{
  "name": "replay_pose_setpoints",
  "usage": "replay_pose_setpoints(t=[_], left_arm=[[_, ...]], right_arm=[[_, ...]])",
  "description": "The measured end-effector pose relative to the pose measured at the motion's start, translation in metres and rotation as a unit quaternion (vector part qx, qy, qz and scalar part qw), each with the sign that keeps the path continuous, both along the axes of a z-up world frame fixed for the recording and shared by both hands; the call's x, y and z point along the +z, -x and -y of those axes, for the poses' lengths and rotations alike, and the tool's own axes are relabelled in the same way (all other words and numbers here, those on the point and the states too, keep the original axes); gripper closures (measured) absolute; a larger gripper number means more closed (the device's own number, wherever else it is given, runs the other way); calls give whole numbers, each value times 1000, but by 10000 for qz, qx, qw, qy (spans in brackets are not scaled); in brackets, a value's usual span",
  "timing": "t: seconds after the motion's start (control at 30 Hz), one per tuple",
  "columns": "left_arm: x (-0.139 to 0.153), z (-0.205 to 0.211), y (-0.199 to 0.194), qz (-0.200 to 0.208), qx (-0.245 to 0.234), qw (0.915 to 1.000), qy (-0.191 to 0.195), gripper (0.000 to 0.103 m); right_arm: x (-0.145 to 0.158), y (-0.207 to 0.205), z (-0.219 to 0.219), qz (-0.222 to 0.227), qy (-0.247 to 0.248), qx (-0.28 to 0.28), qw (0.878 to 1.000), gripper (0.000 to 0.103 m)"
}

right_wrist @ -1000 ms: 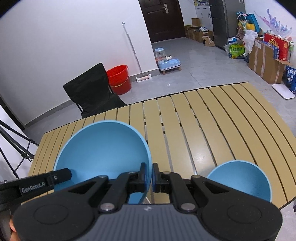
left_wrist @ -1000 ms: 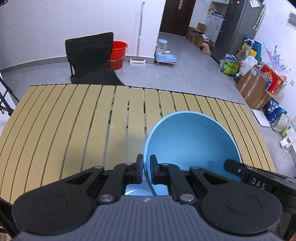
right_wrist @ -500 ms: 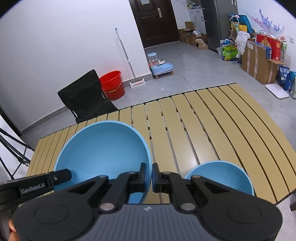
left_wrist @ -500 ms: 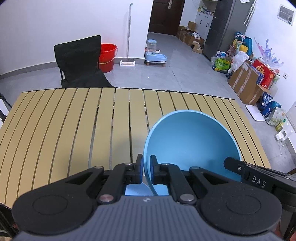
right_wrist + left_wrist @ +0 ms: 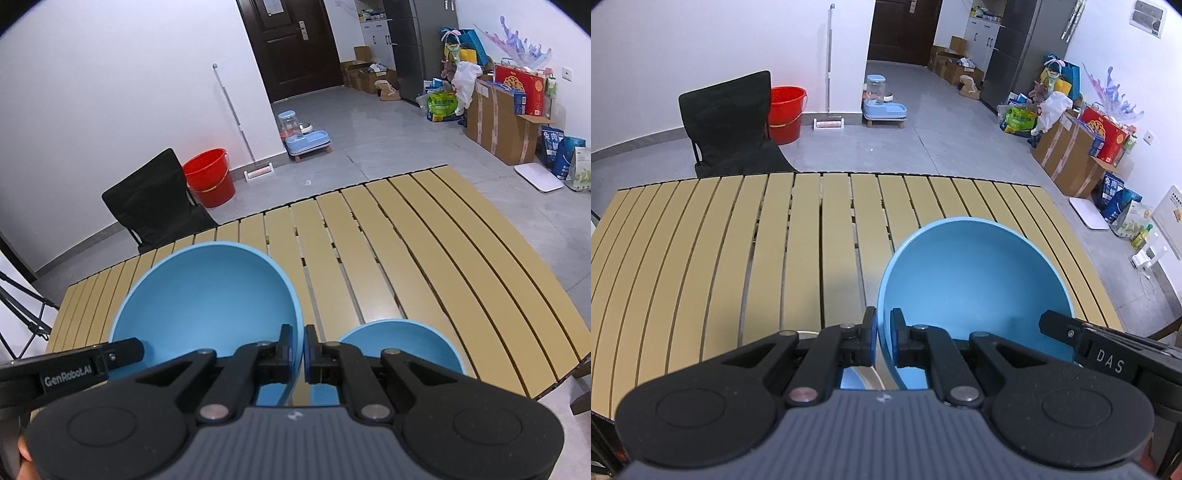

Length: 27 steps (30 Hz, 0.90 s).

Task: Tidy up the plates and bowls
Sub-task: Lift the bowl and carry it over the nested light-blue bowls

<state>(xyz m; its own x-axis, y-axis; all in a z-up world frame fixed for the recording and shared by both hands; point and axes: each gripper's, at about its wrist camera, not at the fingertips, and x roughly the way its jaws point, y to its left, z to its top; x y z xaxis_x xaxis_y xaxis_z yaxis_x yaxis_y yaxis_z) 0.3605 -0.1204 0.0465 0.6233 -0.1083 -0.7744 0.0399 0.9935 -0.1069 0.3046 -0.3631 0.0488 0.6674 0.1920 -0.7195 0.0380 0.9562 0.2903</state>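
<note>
A large blue bowl (image 5: 975,280) hangs tilted above the slatted tan table (image 5: 701,240). My left gripper (image 5: 882,332) is shut on its left rim. The right gripper (image 5: 299,343) is shut on the opposite rim of the same bowl (image 5: 207,295). Each wrist view shows one of the other gripper's fingers (image 5: 1060,328) reaching in at the bowl's far side. A smaller blue bowl (image 5: 402,343) sits upright on the table (image 5: 424,240) near its front edge, just right of the right gripper. Something blue lies half hidden under the left gripper.
Beyond the table's far edge stand a black folding chair (image 5: 731,125), a red bucket (image 5: 785,110) and a blue pet feeder (image 5: 882,107). Cardboard boxes and bags (image 5: 1071,147) line the right wall. A tripod leg (image 5: 22,317) stands off the left end.
Both grippers have carried the large bowl sideways to the right over the table. The small bowl now lies closer to the right gripper. Both grips stay the same.
</note>
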Motion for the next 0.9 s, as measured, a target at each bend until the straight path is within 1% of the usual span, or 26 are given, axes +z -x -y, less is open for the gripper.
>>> replay_pose_setpoints(t=[0.3, 0.53, 0.7, 0.9], left_arm=[[-6, 27, 5, -18, -226, 9997, -47, 96], [-15, 52, 4, -109, -450, 9989, -49, 95], [-26, 72, 7, -159, -647, 9977, -131, 95], [-40, 92, 7, -245, -851, 9960, -103, 96]], right_arm=[[-6, 12, 26, -1, -1, -160, 9999, 97], [-12, 23, 52, 23, 40, -358, 9993, 97], [-21, 29, 70, -6, 49, -514, 9987, 97], [-35, 33, 86, -43, 134, -679, 9976, 97]])
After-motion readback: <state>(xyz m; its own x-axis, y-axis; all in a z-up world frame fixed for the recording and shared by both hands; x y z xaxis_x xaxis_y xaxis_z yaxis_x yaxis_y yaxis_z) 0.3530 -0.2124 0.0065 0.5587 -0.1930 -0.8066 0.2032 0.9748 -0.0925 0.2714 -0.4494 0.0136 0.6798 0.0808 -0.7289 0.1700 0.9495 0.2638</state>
